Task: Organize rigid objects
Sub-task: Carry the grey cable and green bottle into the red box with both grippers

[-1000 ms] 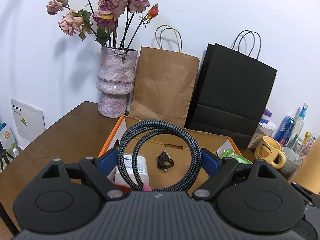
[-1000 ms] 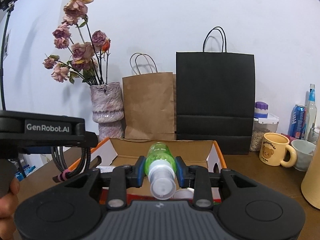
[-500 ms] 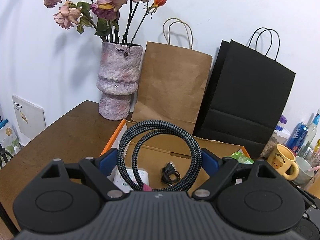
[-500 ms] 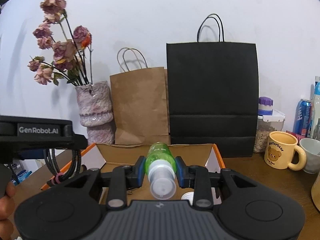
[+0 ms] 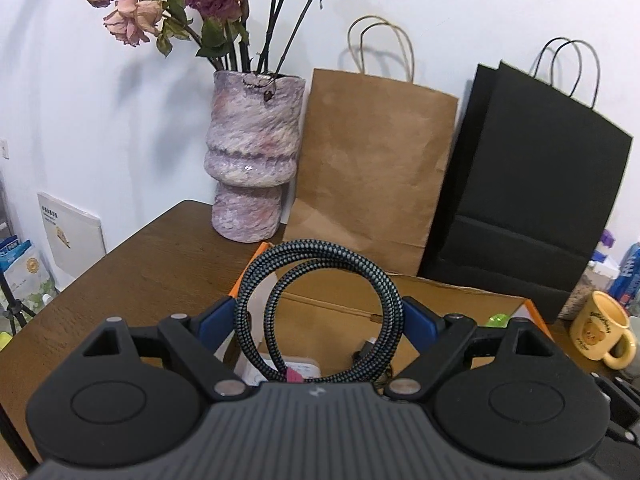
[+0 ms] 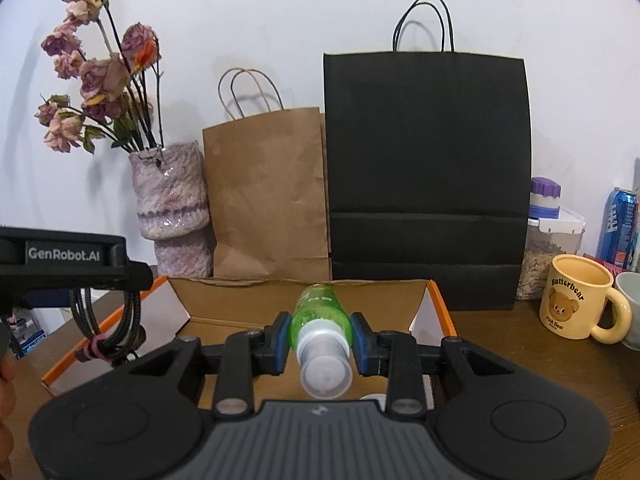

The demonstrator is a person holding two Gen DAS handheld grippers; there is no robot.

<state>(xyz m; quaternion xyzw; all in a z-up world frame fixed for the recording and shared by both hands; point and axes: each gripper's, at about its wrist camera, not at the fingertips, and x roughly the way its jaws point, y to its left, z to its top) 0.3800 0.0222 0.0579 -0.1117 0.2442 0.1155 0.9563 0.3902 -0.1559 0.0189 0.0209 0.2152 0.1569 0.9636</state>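
You're clearly working in somebody's home here, not a lab. It's a brown wooden table (image 6: 520,332) pushed against a plain white wall (image 6: 280,20), with dried roses (image 6: 96,80) in a chunky mottled vase (image 6: 172,208), a brown paper bag (image 6: 268,196) and a black paper bag (image 6: 426,176) leaning behind it. Off to your right sit a yellow bear mug (image 6: 576,304), a seed jar (image 6: 552,248) and a blue drink can (image 6: 620,224). Proper lived-in household clutter.

Right wrist view, left edge: "GenRobot.AI", white on the black left gripper (image 6: 64,256) body. Lower right: yellow mug (image 6: 576,304) reads "Butterbear" above a bear face, "Pink Bear" below. Other labels illegible.
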